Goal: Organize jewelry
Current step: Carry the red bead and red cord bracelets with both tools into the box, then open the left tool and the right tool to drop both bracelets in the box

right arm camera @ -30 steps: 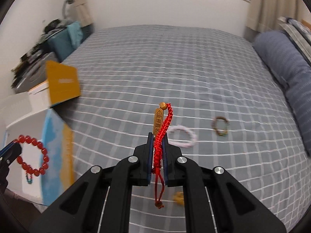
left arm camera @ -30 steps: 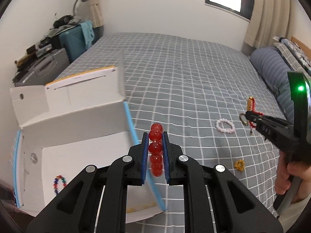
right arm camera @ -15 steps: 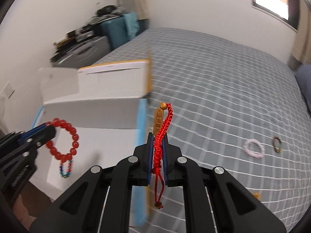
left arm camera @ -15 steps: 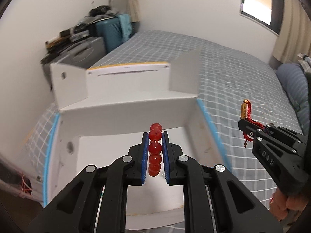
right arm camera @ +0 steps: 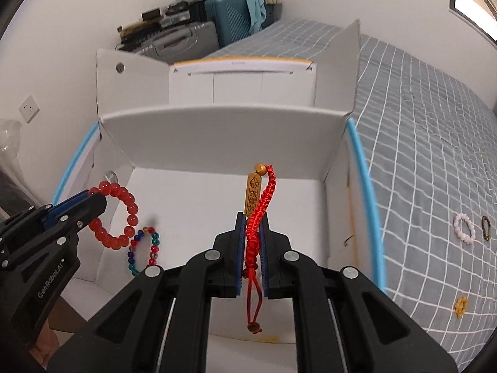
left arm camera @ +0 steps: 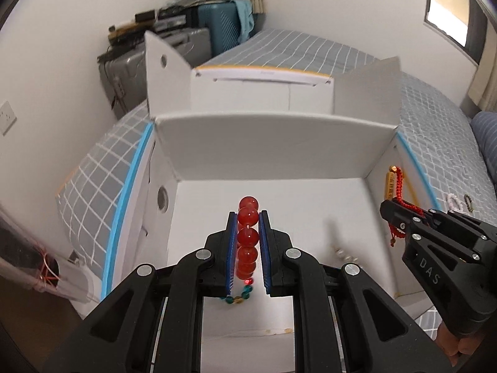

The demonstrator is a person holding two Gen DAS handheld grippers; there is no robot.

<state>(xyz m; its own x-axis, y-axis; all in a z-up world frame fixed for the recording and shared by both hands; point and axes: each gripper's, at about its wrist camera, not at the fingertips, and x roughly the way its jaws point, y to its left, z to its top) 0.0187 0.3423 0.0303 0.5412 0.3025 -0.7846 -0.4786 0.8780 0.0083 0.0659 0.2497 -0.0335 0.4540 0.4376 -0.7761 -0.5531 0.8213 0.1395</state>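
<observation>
My left gripper point(left arm camera: 247, 217) is shut on a red bead bracelet point(left arm camera: 248, 237) and holds it over the open white box point(left arm camera: 279, 143). It also shows in the right wrist view point(right arm camera: 115, 214). My right gripper point(right arm camera: 251, 217) is shut on a red braided cord with a gold charm point(right arm camera: 260, 199), also above the box point(right arm camera: 217, 136). A multicoloured bead bracelet point(right arm camera: 143, 250) lies on the box floor. On the bed to the right lie a white bead bracelet point(right arm camera: 464, 227), a dark bracelet point(right arm camera: 486, 227) and a small yellow piece point(right arm camera: 460, 306).
The box sits at the edge of a grey checked bed point(right arm camera: 419, 124), its lid flaps standing up behind it. Suitcases and clutter point(right arm camera: 198, 25) stand against the wall beyond. A blue pillow point(left arm camera: 484, 130) lies at the far right.
Both grippers have moved left from over the bed to above the open box, each still holding its piece. The box interior now fills both views.
</observation>
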